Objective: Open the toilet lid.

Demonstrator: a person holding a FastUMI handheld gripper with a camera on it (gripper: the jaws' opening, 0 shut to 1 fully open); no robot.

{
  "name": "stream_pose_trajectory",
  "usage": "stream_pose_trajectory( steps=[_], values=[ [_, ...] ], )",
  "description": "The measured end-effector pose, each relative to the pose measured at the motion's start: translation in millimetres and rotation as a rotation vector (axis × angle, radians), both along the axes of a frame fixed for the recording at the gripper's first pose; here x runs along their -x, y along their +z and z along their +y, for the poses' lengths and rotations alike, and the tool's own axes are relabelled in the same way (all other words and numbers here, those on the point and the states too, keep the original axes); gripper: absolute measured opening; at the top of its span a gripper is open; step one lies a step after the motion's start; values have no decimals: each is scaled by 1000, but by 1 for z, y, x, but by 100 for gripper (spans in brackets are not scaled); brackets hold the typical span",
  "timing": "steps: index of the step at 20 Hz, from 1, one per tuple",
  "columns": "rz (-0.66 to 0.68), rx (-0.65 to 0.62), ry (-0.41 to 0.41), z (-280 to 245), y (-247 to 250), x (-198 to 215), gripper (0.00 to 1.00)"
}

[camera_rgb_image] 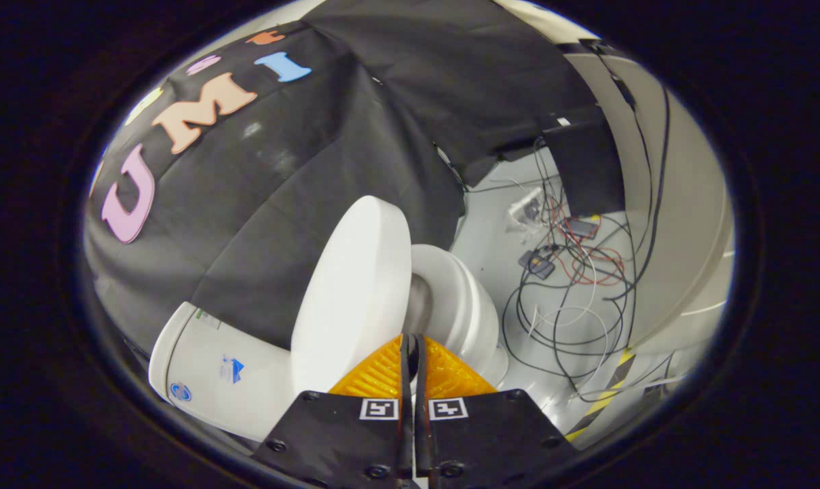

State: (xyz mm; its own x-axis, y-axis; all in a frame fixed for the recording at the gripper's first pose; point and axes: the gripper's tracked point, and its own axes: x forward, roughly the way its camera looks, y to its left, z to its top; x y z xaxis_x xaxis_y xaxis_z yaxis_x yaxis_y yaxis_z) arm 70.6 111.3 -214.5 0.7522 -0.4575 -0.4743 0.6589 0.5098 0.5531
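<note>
The tool (411,339) is seen from behind, its two fingers (376,373) drawn together until only a thin dark slit remains between them; whether the rim of the lid is pinched in that slit cannot be told. Each finger carries a small square black-and-white marker near its base. Just ahead of the fingertips, and partly behind the left finger, stands the smooth white oval plastic toilet lid (352,292), raised well clear of the seat and seen edge-on with its broad outer face turned left. Directly to the right of the lid lies the white ring-shaped toilet seat (461,305), with the shadowed grey interior of the bowl (418,305) visible in the wedge between lid and seat. To the left of the lid the white ceramic cistern (213,370) is seen, bearing small blue and green stickers. Behind lid and cistern hangs the black cloth wall of the booth (281,204). Beyond the seat, on the pale grey floor (491,224), a loose tangle of black, red and white cables (573,285) is spread, together with a few small dark electronic boxes. A strip of yellow-and-black hazard tape (610,390) is laid on the floor to the right of the fingers.
</note>
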Motion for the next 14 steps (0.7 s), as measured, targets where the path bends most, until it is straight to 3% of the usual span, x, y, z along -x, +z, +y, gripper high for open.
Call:
stream_pose_trajectory(
  steps=[4,7,14],
  values=[
    [-119,177,117,20,73,-30,1],
    [-90,306,176,40,103,-43,1],
    [-150,446,292,91,156,-70,1]
  ],
)
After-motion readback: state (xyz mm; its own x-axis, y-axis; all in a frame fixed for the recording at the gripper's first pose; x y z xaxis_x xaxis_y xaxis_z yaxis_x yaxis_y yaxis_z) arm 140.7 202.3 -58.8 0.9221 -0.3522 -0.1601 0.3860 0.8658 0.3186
